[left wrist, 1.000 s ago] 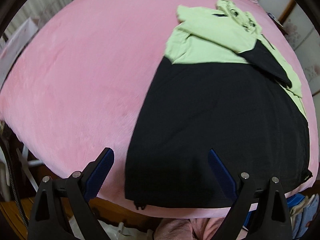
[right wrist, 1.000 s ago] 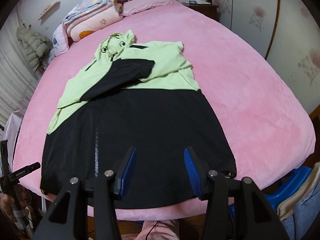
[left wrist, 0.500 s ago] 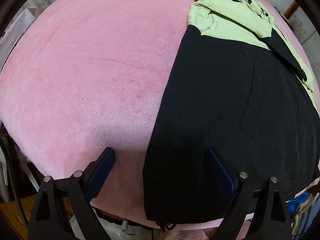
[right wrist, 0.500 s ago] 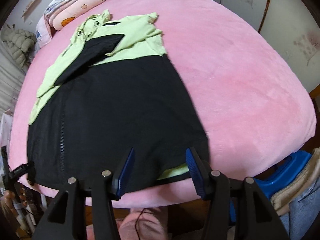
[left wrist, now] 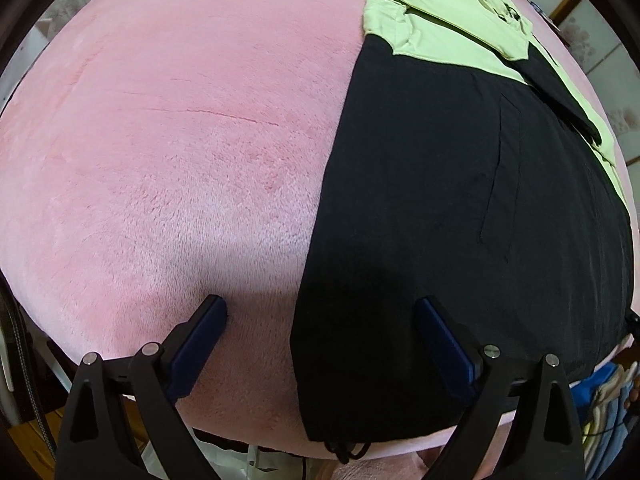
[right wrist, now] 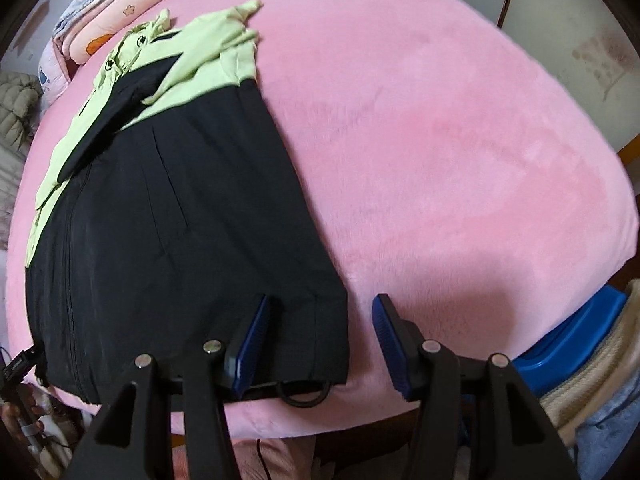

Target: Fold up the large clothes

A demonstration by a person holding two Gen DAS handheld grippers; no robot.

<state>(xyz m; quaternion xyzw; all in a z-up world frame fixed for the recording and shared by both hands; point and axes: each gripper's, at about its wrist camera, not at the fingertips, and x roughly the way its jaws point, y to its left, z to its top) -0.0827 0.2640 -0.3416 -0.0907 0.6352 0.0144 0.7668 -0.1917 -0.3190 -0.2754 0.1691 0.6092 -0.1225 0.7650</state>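
Observation:
A large black and light-green hooded jacket lies flat on the pink bed, hem toward me, sleeves folded across the chest. It also shows in the right wrist view. My left gripper is open, straddling the jacket's left hem corner just above the bed. My right gripper is open, straddling the right hem corner, where a black drawcord loop hangs over the bed edge. Neither holds anything.
Folded patterned quilts and pillows lie at the bed's head. A blue plastic object and piled cloth sit beside the bed's right corner. The bed's near edge lies just below the grippers.
Both grippers have dropped closer to the bed and moved outward, from over the hem's middle to its two corners. Both stayed open.

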